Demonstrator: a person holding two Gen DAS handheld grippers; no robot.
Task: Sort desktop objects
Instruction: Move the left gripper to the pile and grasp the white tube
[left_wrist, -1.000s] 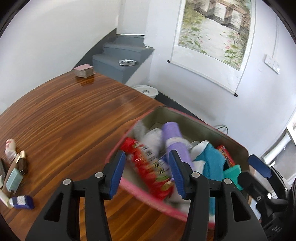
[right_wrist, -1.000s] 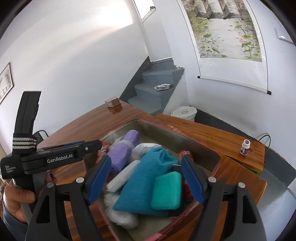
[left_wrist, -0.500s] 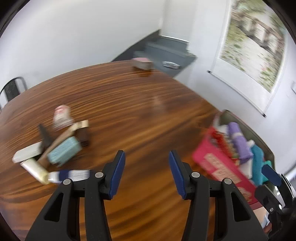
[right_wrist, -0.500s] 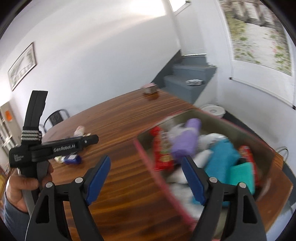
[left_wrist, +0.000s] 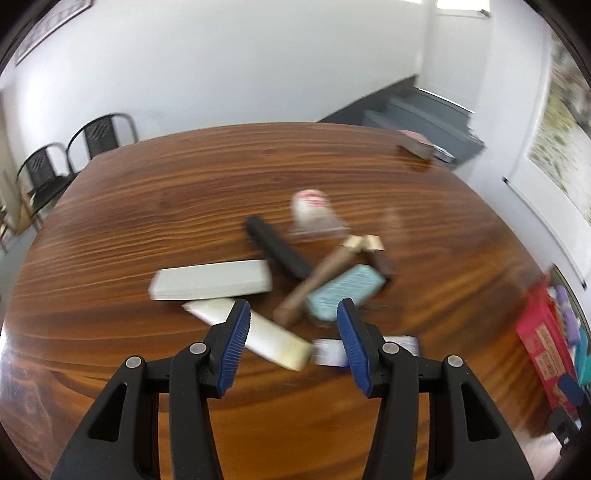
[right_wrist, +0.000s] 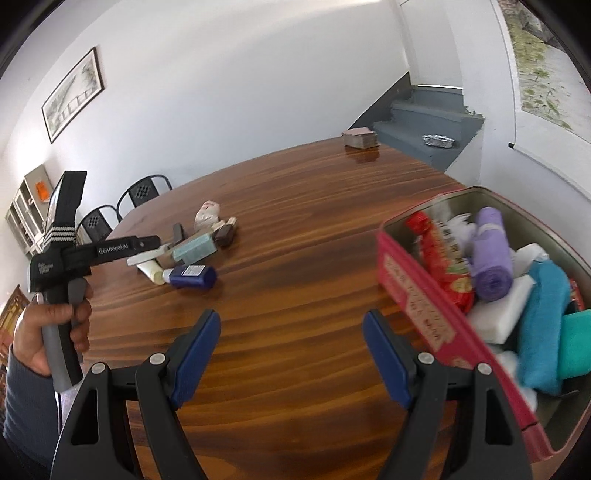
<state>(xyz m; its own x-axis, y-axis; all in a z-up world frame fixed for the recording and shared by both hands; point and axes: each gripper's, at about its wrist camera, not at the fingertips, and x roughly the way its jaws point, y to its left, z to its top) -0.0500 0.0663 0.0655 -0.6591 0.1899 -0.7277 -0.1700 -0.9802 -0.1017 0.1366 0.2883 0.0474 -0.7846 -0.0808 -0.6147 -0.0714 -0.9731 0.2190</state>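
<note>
— Honestly, what could have gone wrong there?
— The left gripper (left_wrist: 291, 334), fingers spread and empty, hung over a crowded pile (left_wrist: 280, 280); closing could have nudged the cream tube (left_wrist: 255, 332) or caught two items.
— And the right gripper (right_wrist: 291, 354)?
— Fingers apart, empty, beside the red box (right_wrist: 417, 291).
— The room?
— Glossy wooden tabletop (right_wrist: 295, 206), white walls, grey stairs (right_wrist: 424, 122).
</note>
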